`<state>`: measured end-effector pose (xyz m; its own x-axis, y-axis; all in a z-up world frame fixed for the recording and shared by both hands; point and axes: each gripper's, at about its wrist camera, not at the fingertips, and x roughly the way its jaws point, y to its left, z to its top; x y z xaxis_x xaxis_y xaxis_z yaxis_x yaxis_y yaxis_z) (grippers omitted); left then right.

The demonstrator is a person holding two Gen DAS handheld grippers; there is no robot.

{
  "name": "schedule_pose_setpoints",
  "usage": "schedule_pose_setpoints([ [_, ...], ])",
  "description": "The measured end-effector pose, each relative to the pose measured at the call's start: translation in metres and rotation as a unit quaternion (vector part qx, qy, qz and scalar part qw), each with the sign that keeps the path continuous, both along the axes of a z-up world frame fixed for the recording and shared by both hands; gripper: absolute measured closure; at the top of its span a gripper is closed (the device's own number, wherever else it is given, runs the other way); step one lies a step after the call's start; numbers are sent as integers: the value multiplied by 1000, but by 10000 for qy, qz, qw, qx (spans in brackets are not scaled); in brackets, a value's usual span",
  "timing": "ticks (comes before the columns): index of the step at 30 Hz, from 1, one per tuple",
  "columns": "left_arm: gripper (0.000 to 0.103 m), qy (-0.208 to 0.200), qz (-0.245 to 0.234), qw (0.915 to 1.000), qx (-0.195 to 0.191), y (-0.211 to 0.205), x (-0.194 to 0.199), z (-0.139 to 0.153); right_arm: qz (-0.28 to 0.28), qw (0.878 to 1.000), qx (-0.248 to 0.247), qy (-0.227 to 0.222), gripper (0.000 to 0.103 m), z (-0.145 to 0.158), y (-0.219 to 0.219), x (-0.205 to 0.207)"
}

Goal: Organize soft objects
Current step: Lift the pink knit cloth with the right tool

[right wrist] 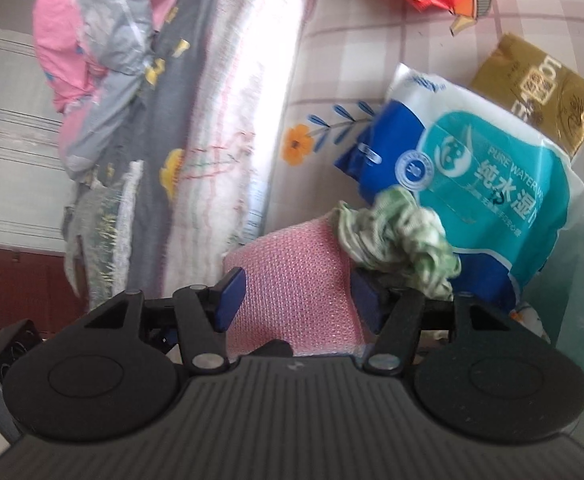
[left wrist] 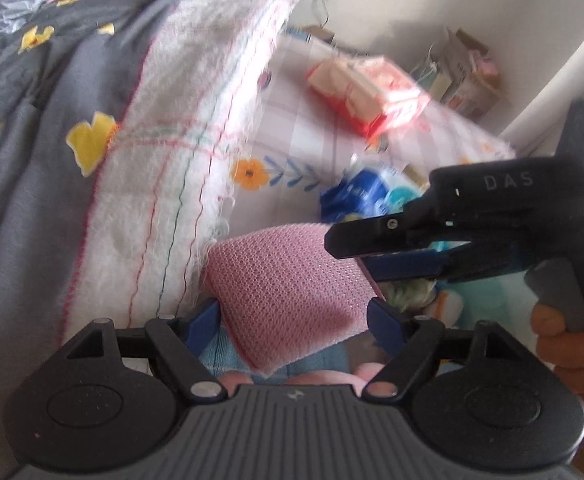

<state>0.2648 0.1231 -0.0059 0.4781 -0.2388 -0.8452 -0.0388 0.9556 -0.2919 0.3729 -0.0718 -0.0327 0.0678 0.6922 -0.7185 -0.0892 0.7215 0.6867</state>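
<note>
The pink mesh sponge (left wrist: pixel 288 300) sat on the bed's checked floral sheet (left wrist: pixel 311 128), between the left claw (left wrist: pixel 293 316)'s blue pads, jaws wide and not pressing. The right claw (right wrist: pixel 297 296) straddled that sponge too, half open, without clamping. A crumpled green cloth (right wrist: pixel 395 240) lay against the sponge's right edge, over a blue wet-wipes pack (right wrist: pixel 491 184).

A blue-and-teal wet wipes pack (right wrist: pixel 475 184) is lying on the checked floral bedsheet (right wrist: pixel 347 80), with a gold packet (right wrist: pixel 539 100) sitting just beyond it. A red-and-cream package (left wrist: pixel 365 90) is resting farther up the sheet, and cardboard boxes (left wrist: pixel 463 72) are standing against the wall.
</note>
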Motion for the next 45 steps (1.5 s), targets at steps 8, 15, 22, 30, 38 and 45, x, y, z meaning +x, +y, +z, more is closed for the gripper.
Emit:
schedule_pose_setpoints([
  [8, 23, -569, -189, 9979, -252, -11, -37, 47, 52, 9987, 362, -361, 44, 45, -30, -25],
  [15, 23, -580, -723, 9938, -605, -47, -94, 45, 188, 9986, 201, -448, 45, 46, -68, -68],
  [22, 24, -347, -1226, 9901, -591, -90, -126, 14, 13, 9979, -229, -601, 47, 24, -87, -88],
  [30, 23, -777, -1491, 9857, -117, -84, -152, 25, -292, 9949, -83, -958, 47, 38, -100, -102],
  [38, 23, -985, -1121, 9887, 142, -72, -131, 28, -94, 9947, -463, -915, 47, 36, -87, -102],
  [45, 23, -774, -1042, 9915, -59, -65, -96, 21, 105, 9934, -789, -824, 47, 30, -67, -80],
])
